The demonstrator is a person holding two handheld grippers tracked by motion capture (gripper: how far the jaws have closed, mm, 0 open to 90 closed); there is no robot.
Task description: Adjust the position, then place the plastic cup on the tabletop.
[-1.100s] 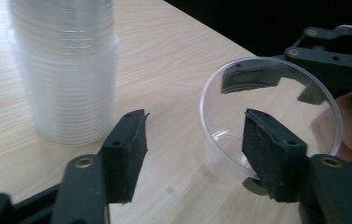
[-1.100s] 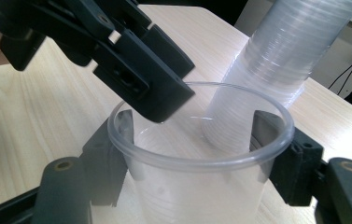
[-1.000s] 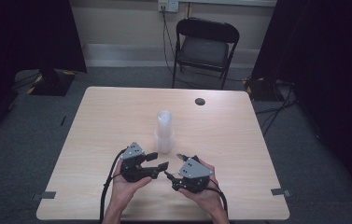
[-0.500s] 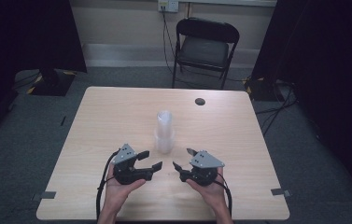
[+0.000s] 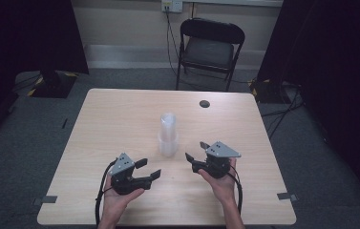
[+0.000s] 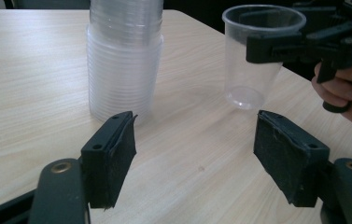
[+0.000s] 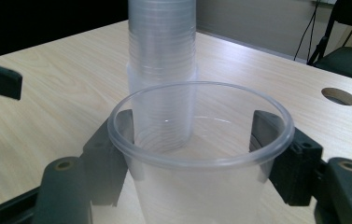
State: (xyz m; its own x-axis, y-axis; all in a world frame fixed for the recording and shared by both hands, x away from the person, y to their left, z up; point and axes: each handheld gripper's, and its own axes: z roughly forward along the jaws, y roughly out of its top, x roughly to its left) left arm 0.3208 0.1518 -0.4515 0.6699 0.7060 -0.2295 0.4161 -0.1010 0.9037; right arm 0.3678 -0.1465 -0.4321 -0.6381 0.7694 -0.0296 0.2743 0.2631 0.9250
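**One cup carried clear of the stack**

The right gripper (image 5: pixel 195 151) pinches a single clear cup (image 7: pixel 200 154) at its rim, right of centre in the high view. The left gripper (image 6: pixel 194 154) has just spread its jaws, nothing between them. The cup stands upright, mouth up, long axis vertical. The stack of cups (image 5: pixel 168 134) sits mid-table (image 5: pixel 120 119). Judgement: keep the cup level, squeeze lightly, and lower it onto bare wood well apart from the stack.

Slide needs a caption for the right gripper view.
Right gripper holds a single clear cup before the cup stack.
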